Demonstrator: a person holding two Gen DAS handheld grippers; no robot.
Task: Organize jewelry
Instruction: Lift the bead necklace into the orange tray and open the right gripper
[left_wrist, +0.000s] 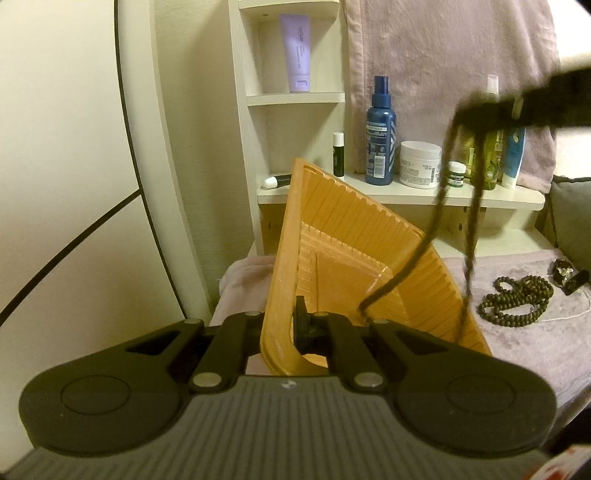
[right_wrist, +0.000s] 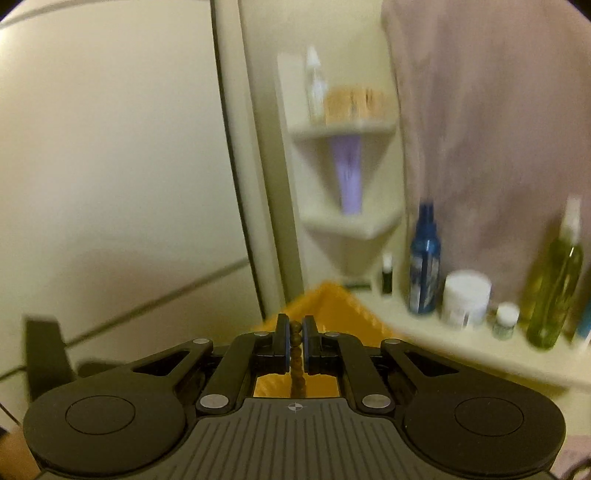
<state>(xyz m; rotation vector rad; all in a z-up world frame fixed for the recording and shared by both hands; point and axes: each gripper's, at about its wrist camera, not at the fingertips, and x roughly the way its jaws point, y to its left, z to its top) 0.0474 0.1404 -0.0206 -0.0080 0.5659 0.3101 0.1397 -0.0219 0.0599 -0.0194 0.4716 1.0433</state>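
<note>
While the right gripper (right_wrist: 294, 341) pinches a bead strand (right_wrist: 296, 363) hanging into the orange tray (left_wrist: 343, 236), the left gripper (left_wrist: 295, 325) clamps the tray's rim (tilting it, probably to catch). More beads (left_wrist: 517, 301) lie on the cloth (left_wrist: 535, 343).

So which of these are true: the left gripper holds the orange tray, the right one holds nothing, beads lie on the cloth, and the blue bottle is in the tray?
1. The left gripper is clamped on the rim of the orange tray. True.
2. The right gripper is empty. False: it pinches a bead strand.
3. Another bead necklace lies on the cloth. True.
4. The blue bottle is in the tray. False: it stands on the shelf.
</note>
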